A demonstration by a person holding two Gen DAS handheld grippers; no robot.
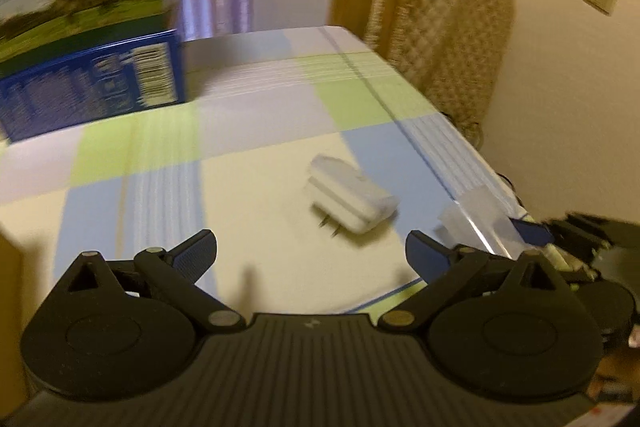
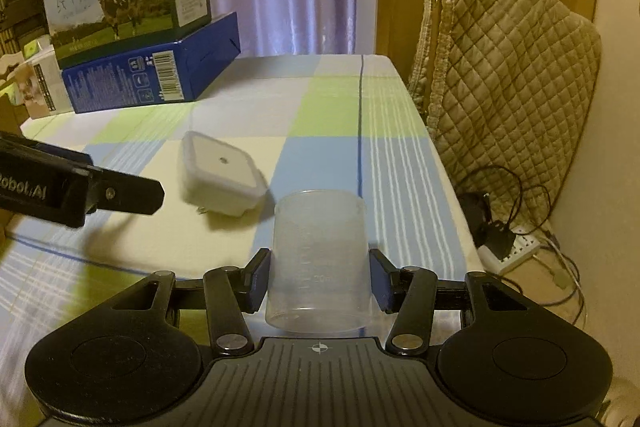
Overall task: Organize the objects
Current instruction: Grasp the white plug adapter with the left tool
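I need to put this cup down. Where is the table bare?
Bare cloth lies between the white plug-in light and the stacked boxes, and along the table edge by the quilted chair. Crowded: around the measuring cup, light and left tongs.

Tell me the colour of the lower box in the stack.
Dark blue box, clearest in the right wrist view.

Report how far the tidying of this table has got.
Done: nothing clearly; the stacked boxes at the far edge may simply have been there. In hand: the right gripper has its fingers either side of the clear measuring cup, upright on the tablecloth. Left: the white plug adapter lies loose ahead of the open, empty left gripper.
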